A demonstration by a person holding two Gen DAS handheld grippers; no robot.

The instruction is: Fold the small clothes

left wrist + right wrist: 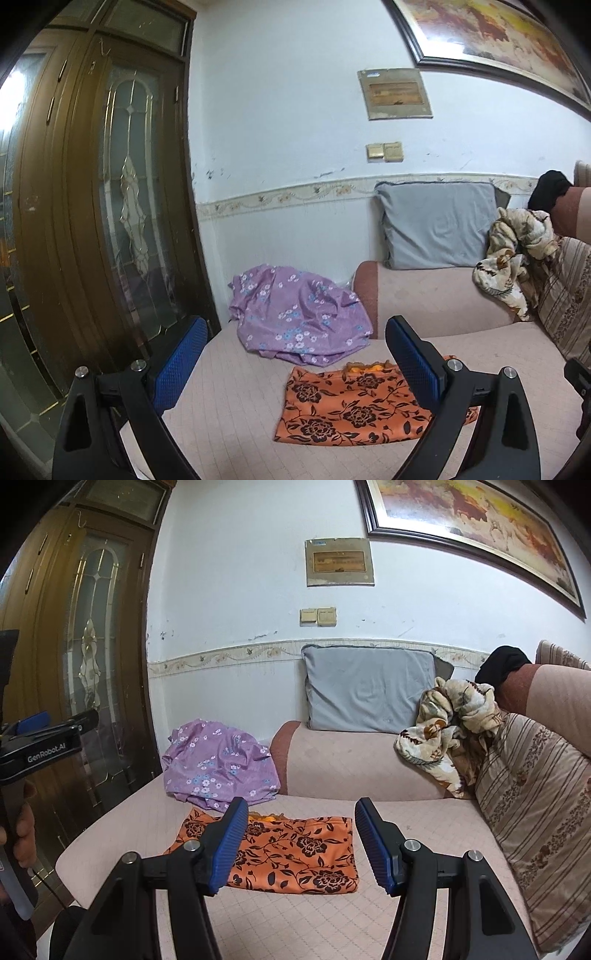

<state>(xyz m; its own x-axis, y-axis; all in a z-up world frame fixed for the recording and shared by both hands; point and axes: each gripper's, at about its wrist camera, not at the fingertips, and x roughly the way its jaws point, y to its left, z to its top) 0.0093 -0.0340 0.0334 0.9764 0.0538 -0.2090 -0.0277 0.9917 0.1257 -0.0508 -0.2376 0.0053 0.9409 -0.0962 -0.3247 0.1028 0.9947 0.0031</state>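
Both tongs hang empty above the sofa seat, jaws apart and nothing between the blue pads: the left tongs (295, 354) stand wide, the right tongs (301, 840) a little narrower. Farthest left in both views is a brown door with patterned glass (129, 177). Next comes a crumpled purple flowered garment (218, 764), heaped at the back of the sofa seat (295, 923) against the wall. In front of it the orange cloth with black flowers (291, 853) lies flat, apparently already folded into a neat rectangle. Right of that a grey pillow (369, 686) leans on the wall, then a bunched cream blanket (443, 731) and a striped cushion (535, 794).

The purple garment looks thin, light and rather slippery, so it will likely slump and slide. Taking two corners or a hem edge, one in each tongs, should let it be shaken out and spread flat.
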